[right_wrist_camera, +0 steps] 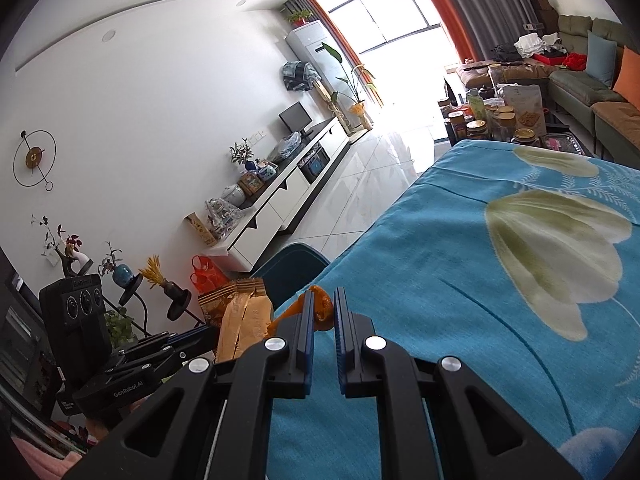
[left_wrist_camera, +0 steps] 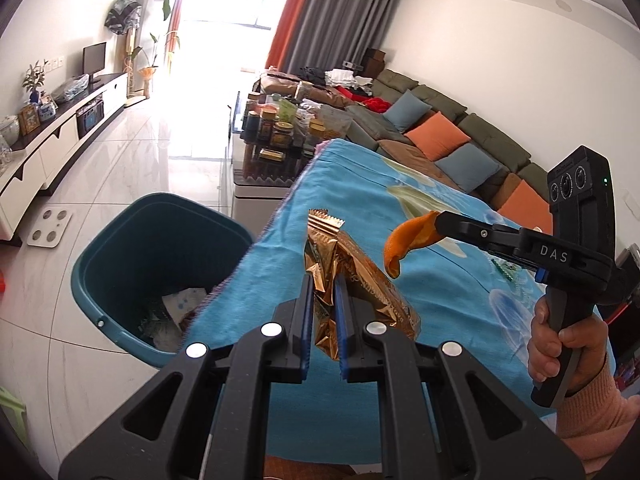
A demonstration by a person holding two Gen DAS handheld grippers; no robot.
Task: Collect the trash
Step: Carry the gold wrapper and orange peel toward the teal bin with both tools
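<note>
- The left gripper (left_wrist_camera: 323,284) is squeezed tight on a shiny gold wrapper (left_wrist_camera: 352,280), held up over the near edge of the blue blanket (left_wrist_camera: 440,300).
- The right gripper (right_wrist_camera: 323,300) pinches an orange peel (left_wrist_camera: 408,240) above the blanket.
- The teal trash bin (left_wrist_camera: 120,264) stands on the floor, left of the blanket, with paper inside.

Crumpled gold wrapper (left_wrist_camera: 352,280) and curled orange peel (left_wrist_camera: 408,240), both held above blue cloth
</note>
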